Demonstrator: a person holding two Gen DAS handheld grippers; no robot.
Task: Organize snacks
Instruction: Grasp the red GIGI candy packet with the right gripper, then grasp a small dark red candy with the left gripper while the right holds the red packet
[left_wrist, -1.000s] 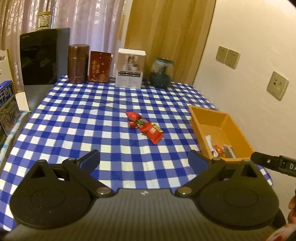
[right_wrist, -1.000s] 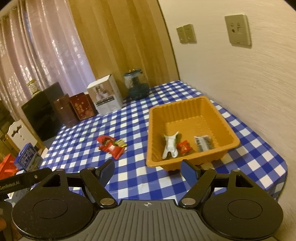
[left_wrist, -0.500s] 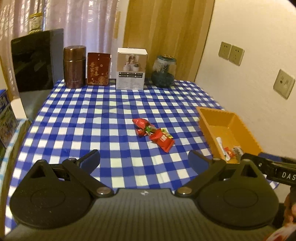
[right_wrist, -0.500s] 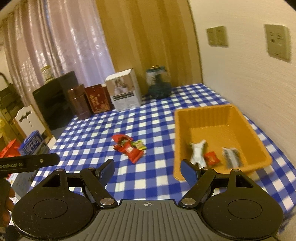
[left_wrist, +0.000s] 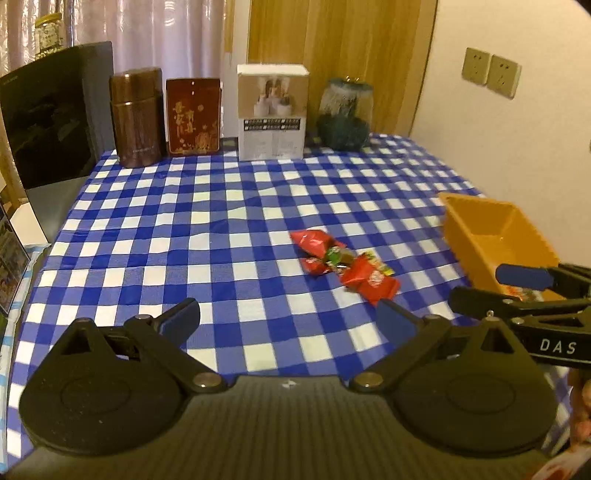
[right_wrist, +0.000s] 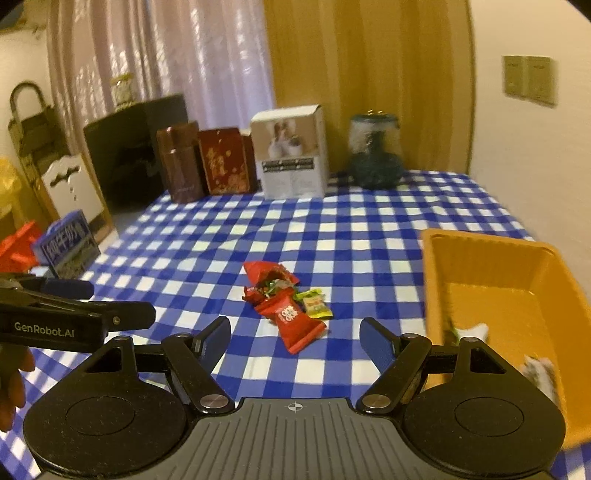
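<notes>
A small heap of snack packets, mostly red with a green-yellow one, lies on the blue checked tablecloth. To its right stands an orange tray holding a few packets, among them a white one. My left gripper hangs open over the cloth, short of the heap and left of it. My right gripper is open too, with the heap just ahead between its fingers' line. Nothing sits in either one. The right gripper's fingers show at the right edge of the left wrist view.
Along the table's far edge stand a brown canister, a red box, a white carton and a glass jar. A black box sits at the far left corner. The wall lies close behind the tray.
Both grippers have moved closer to the snack heap and sunk a little. The heap now sits larger and more central in the right wrist view. Both stay open.
</notes>
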